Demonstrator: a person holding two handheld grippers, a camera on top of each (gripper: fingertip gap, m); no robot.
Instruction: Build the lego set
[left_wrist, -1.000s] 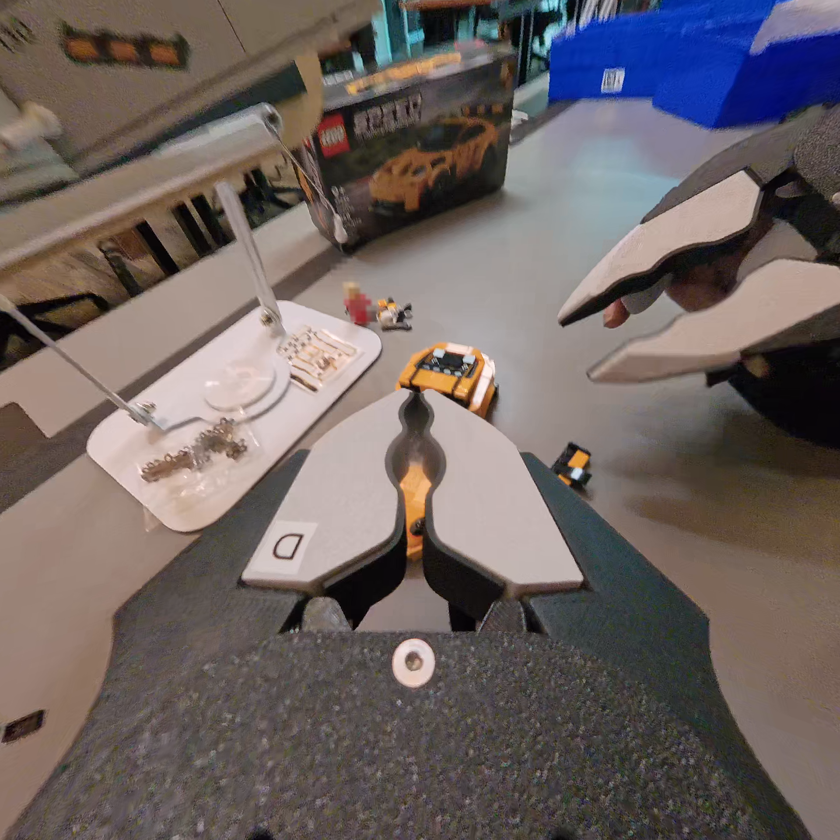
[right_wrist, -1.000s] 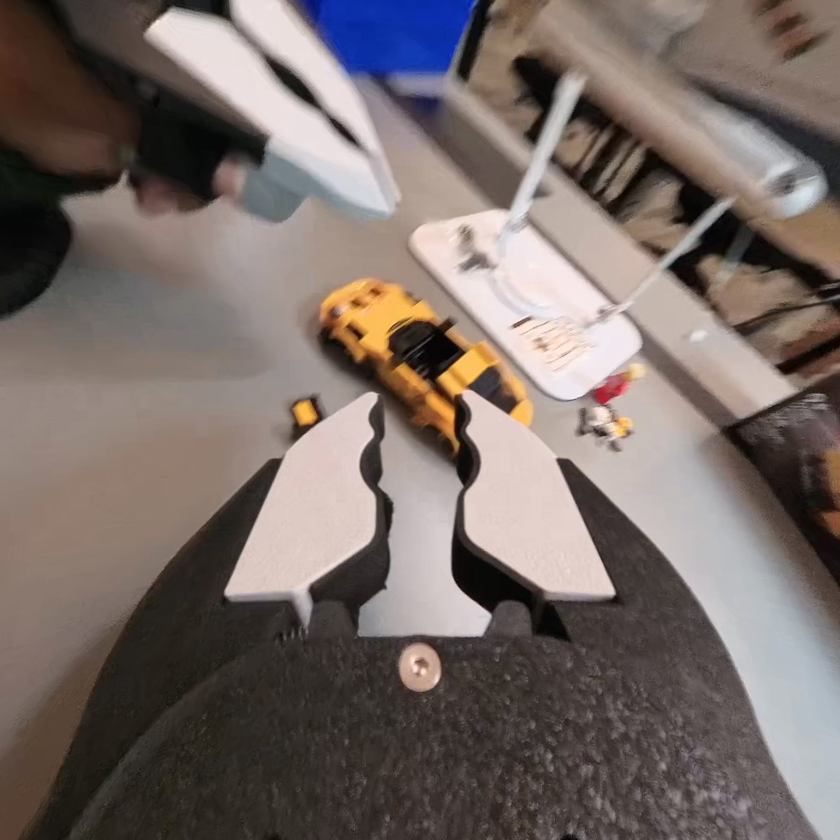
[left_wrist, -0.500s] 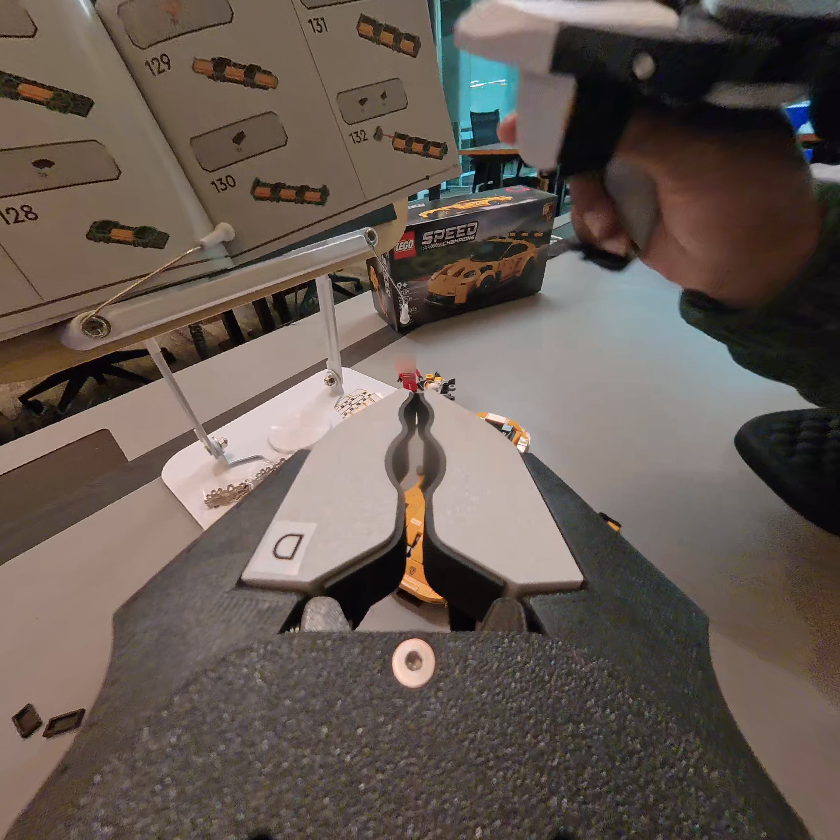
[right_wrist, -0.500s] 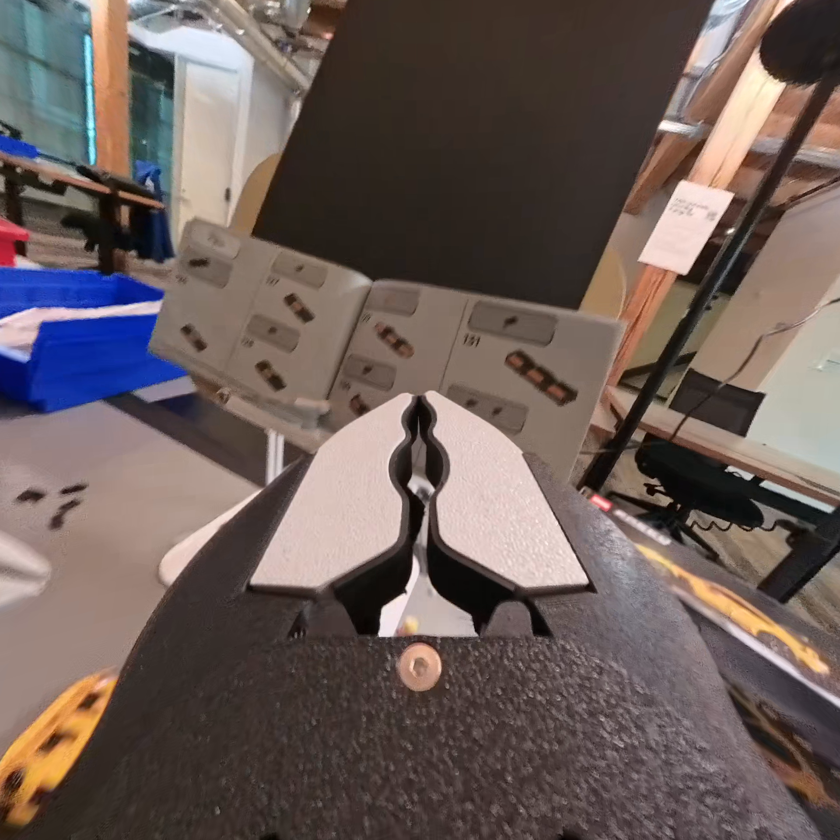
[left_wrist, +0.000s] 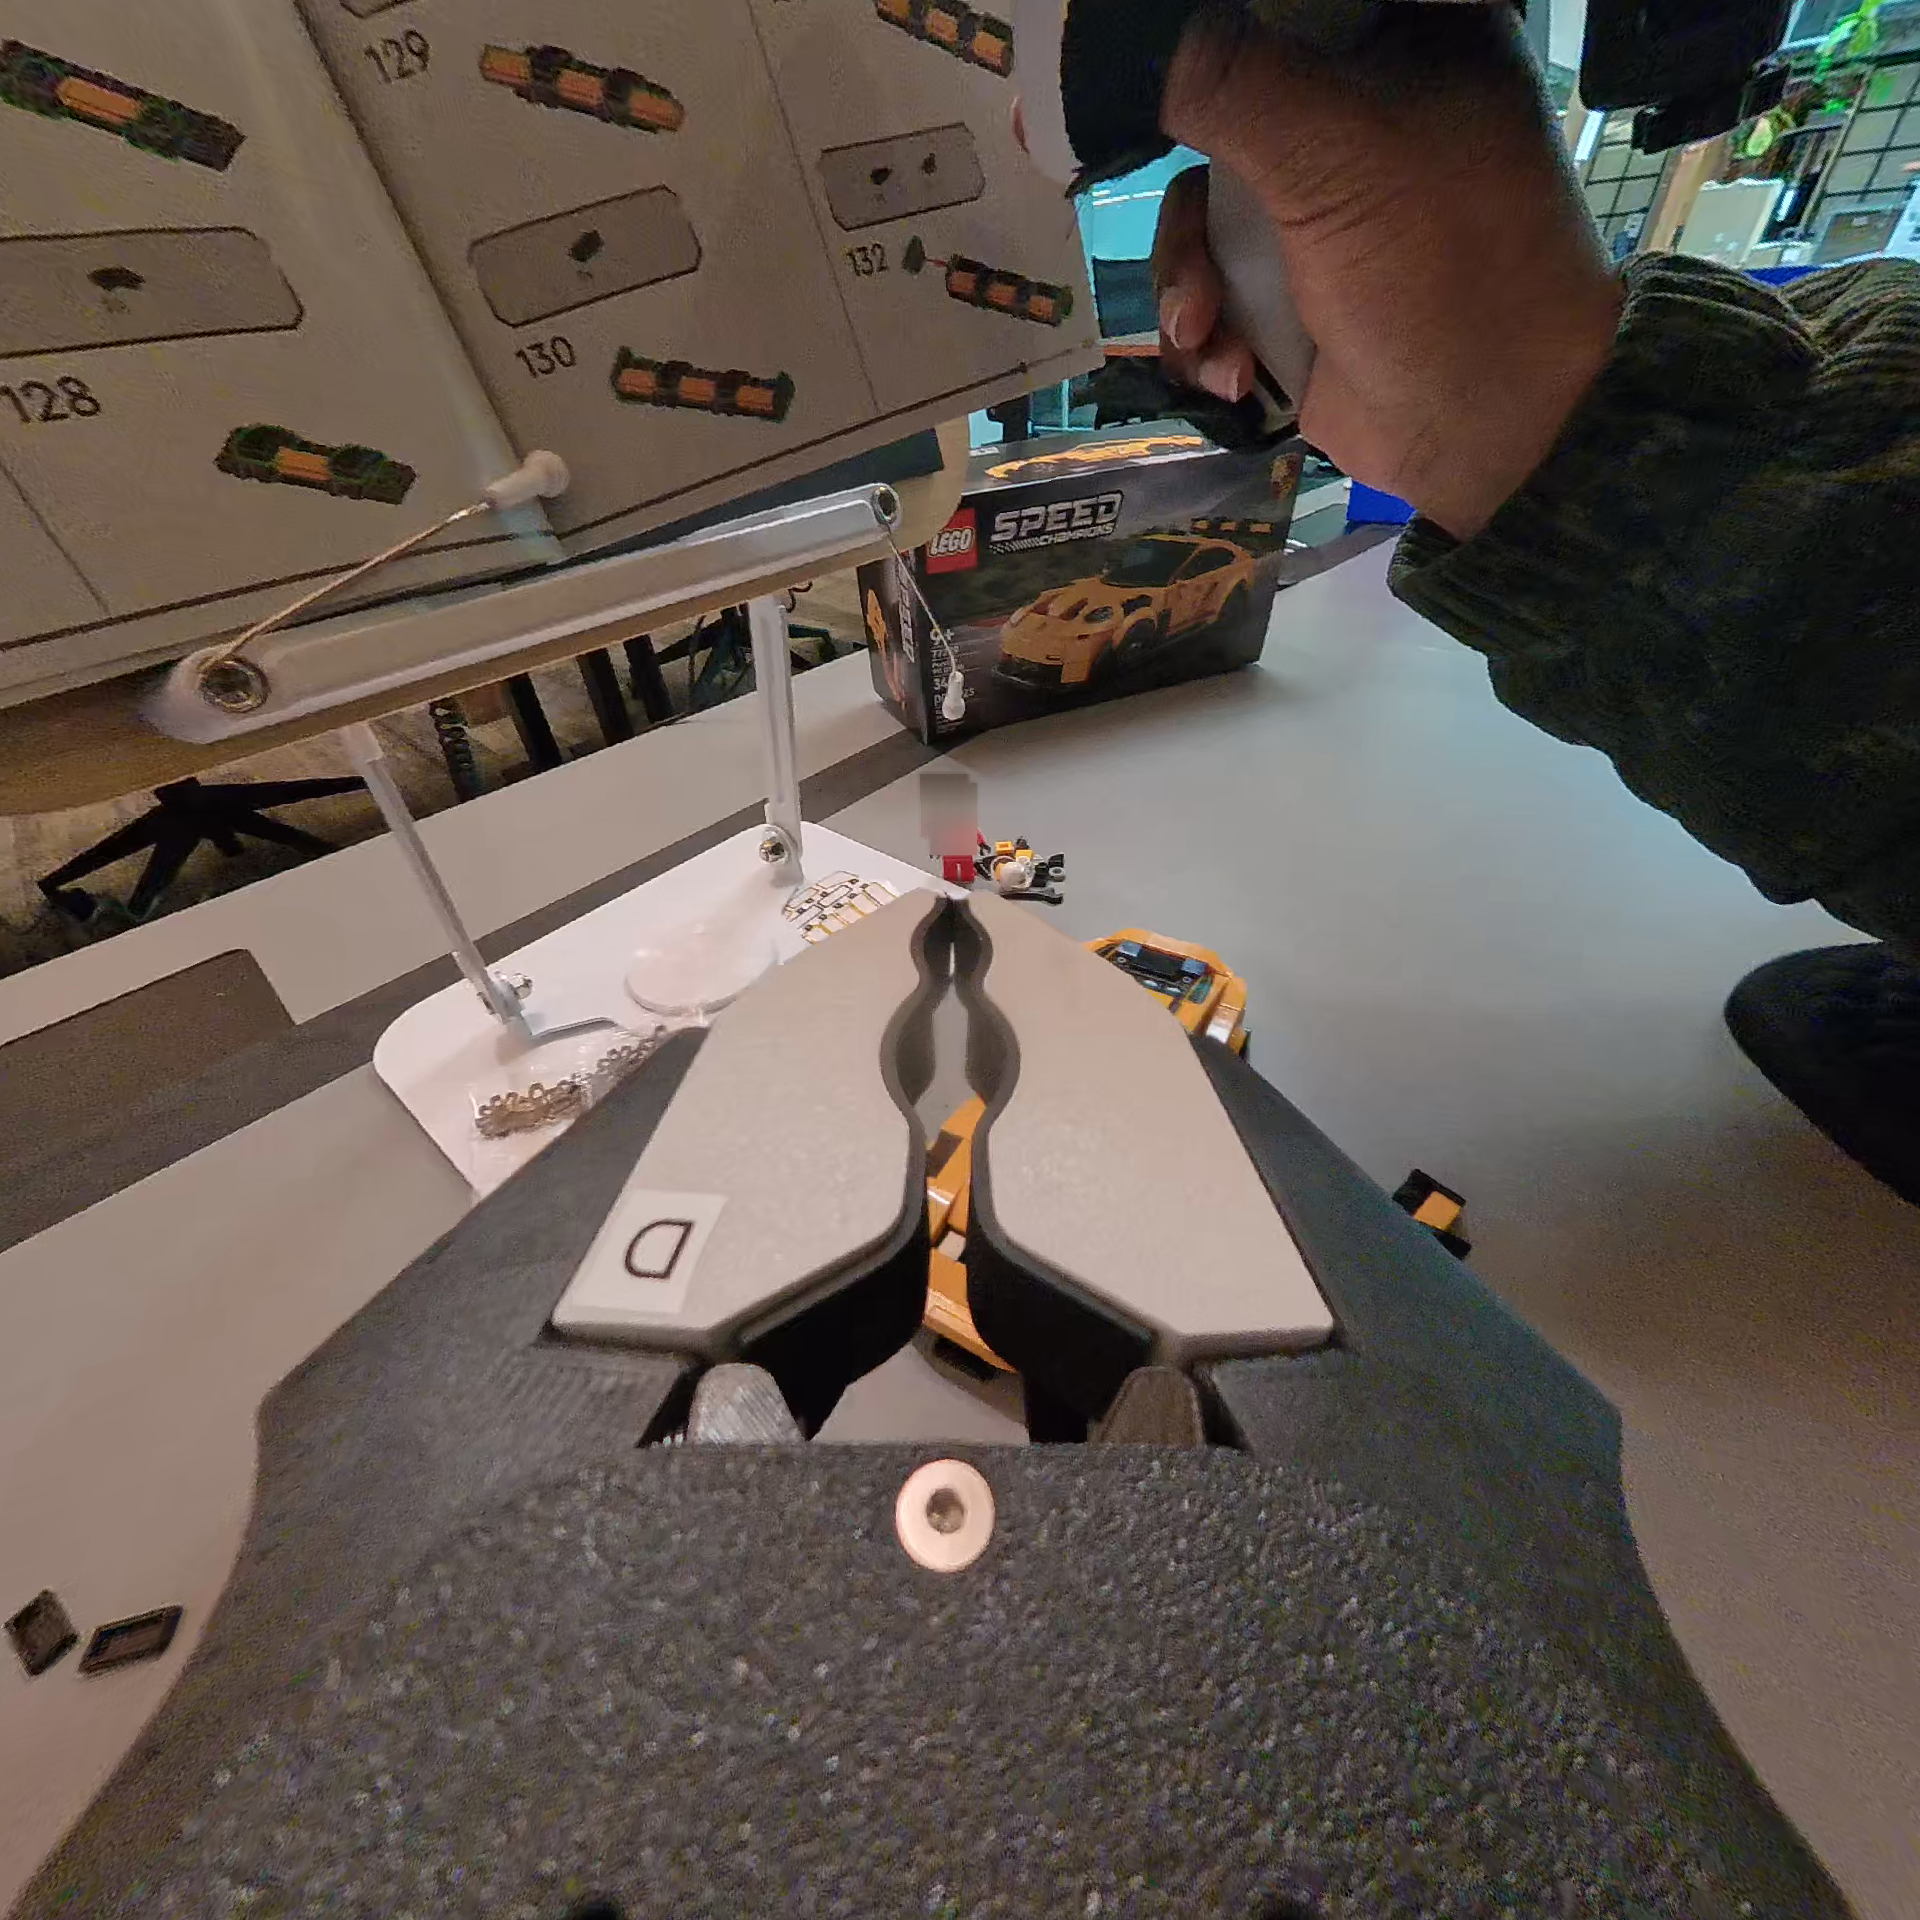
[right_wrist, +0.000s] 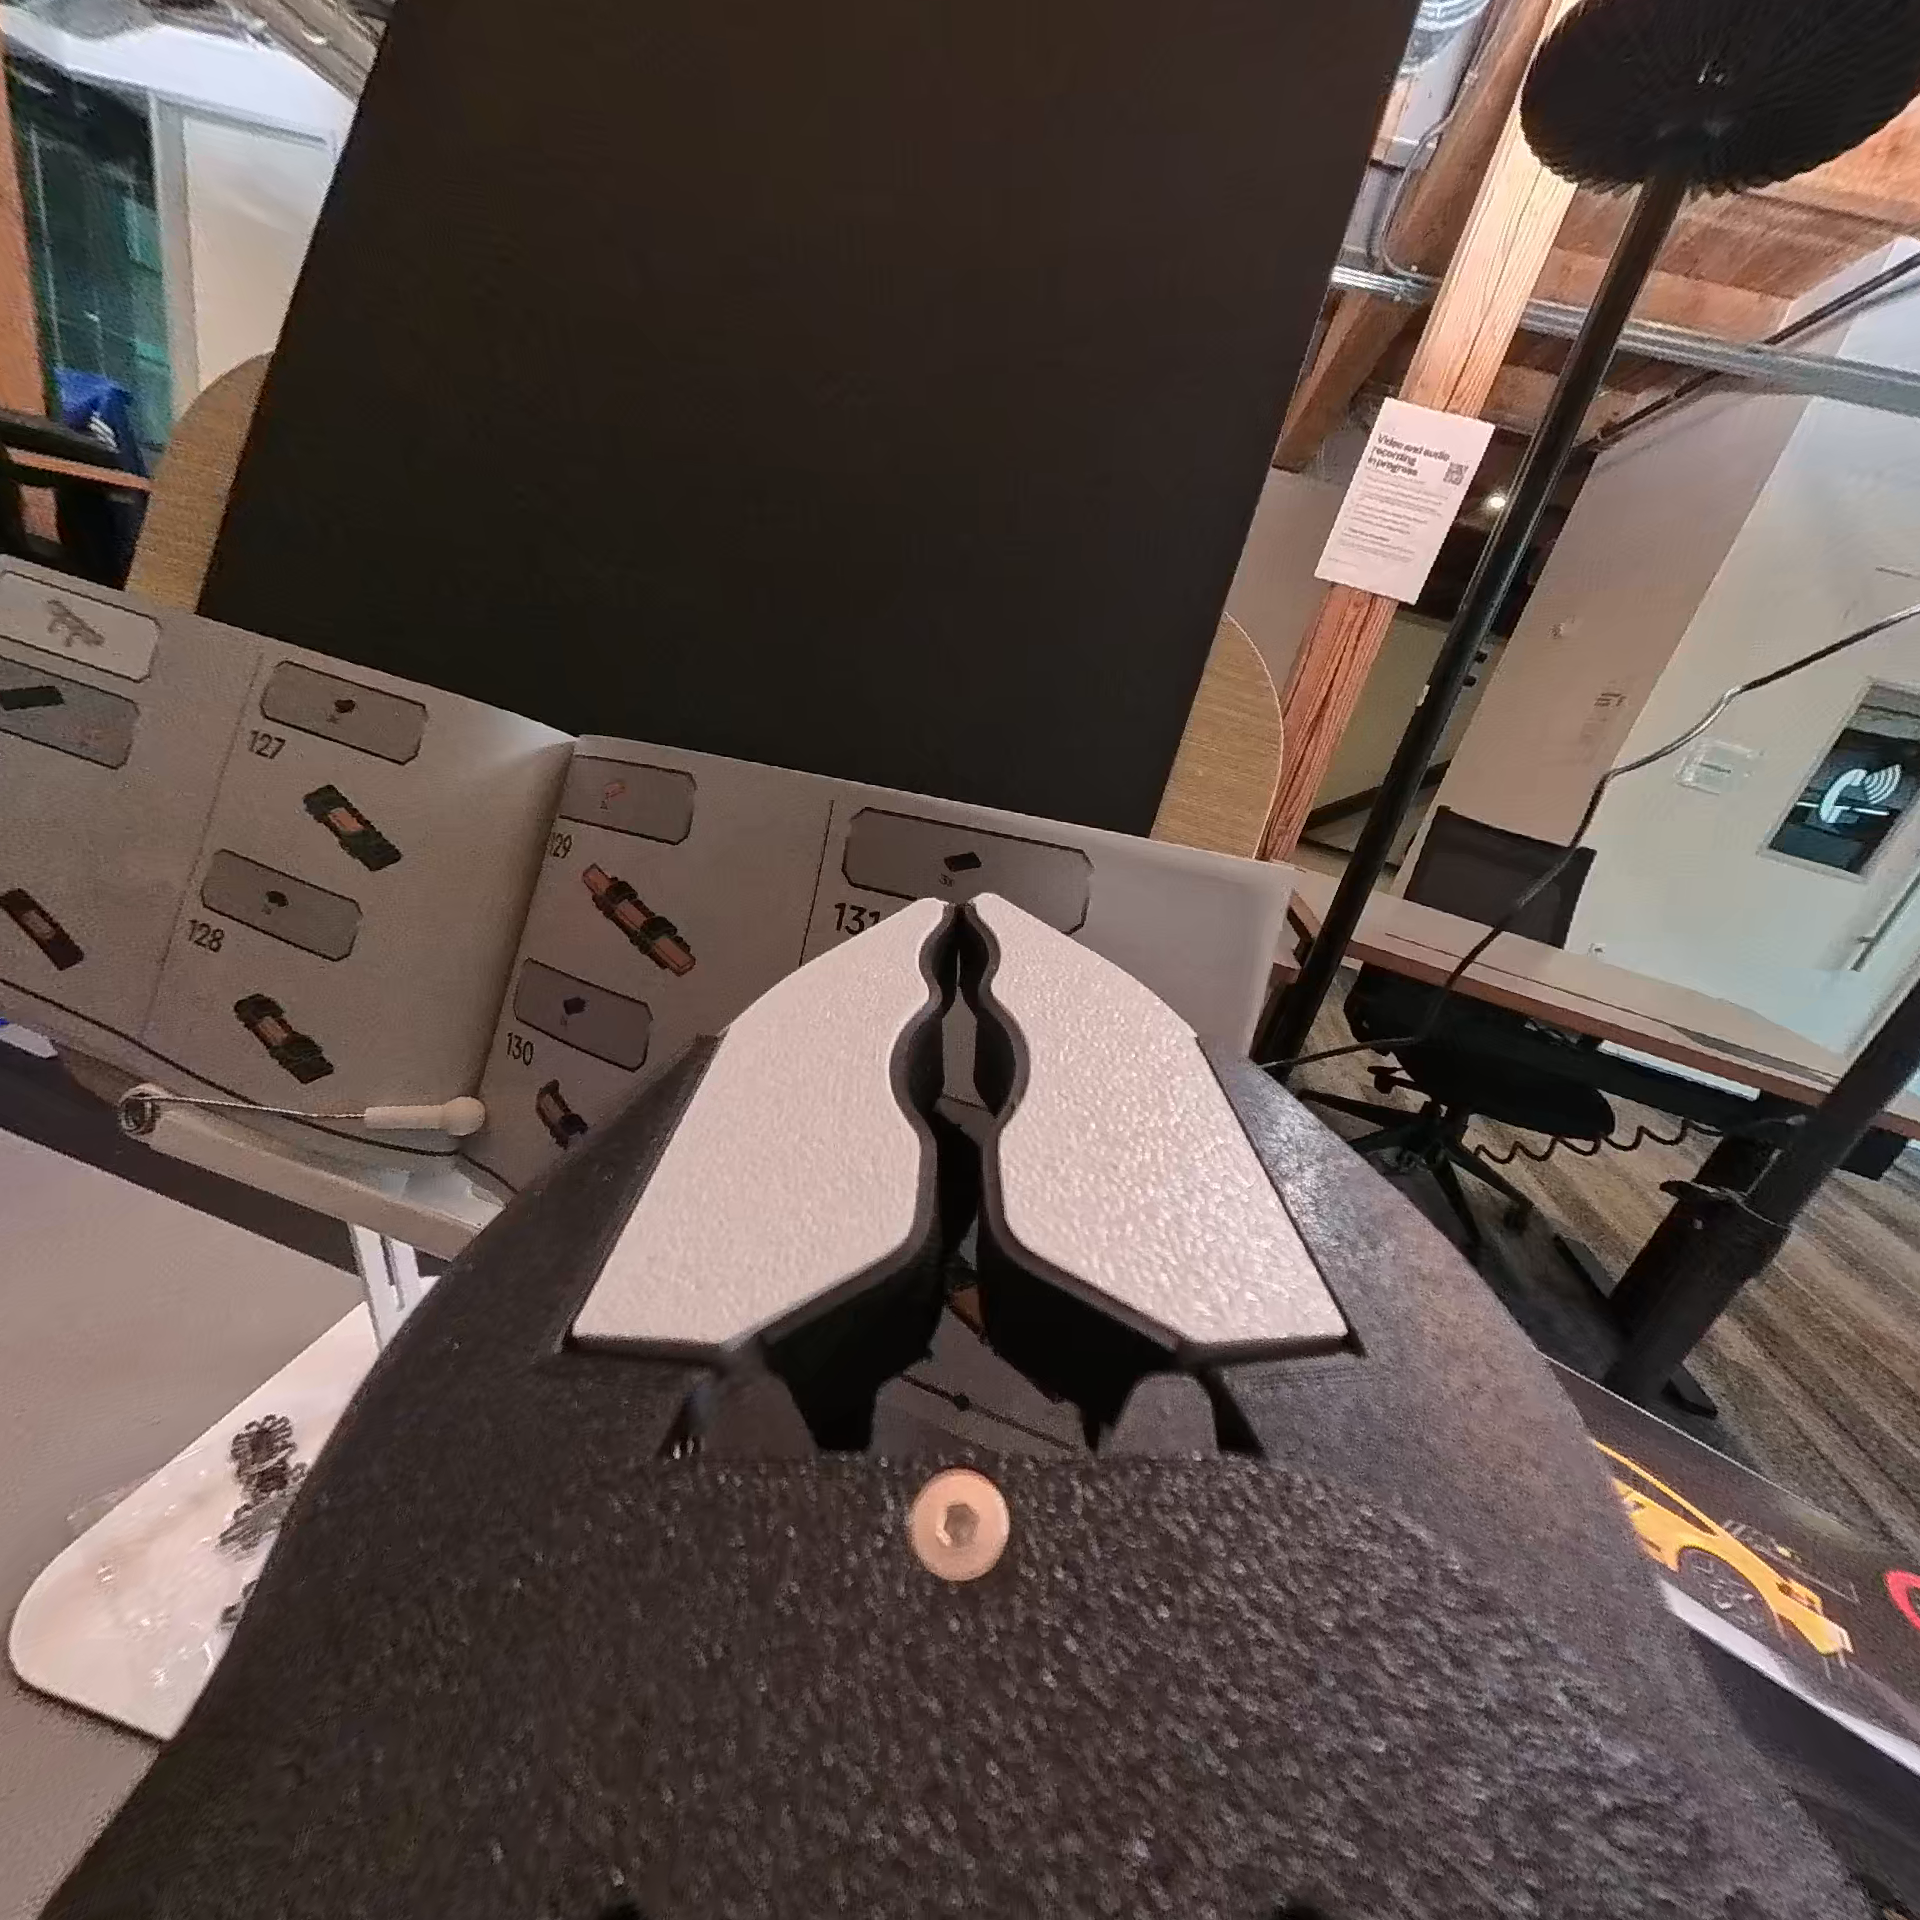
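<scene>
Much of the yellow Lego car (left_wrist: 1174, 971) is hidden behind the left gripper (left_wrist: 953, 914). Only its rear end shows to the right of the fingers, and a yellow strip shows through the gap between them. The car stands on the grey table (left_wrist: 1455, 883), below and just beyond the fingertips, and I cannot tell if anything touches it. The 2 fingers of the left gripper are pressed together at the tips and hold nothing that I can see.

A small yellow and black piece (left_wrist: 1434, 1210) lies on the table to the right of the gripper body, partly cut off by it. 2 small black tiles (left_wrist: 88, 1640) lie at the far left. Small minifigure parts (left_wrist: 1003, 862) lie beyond the car, with the set box (left_wrist: 1091, 592) farther back.

The right gripper (right_wrist: 961, 914) is raised toward the open instruction booklet (right_wrist: 416, 862) on its white stand (left_wrist: 499, 665). Its fingers are also closed, with nothing between them. In the left wrist view only the person's hand (left_wrist: 1382, 239) on its handle is seen; the car does not appear in the right wrist view.
</scene>
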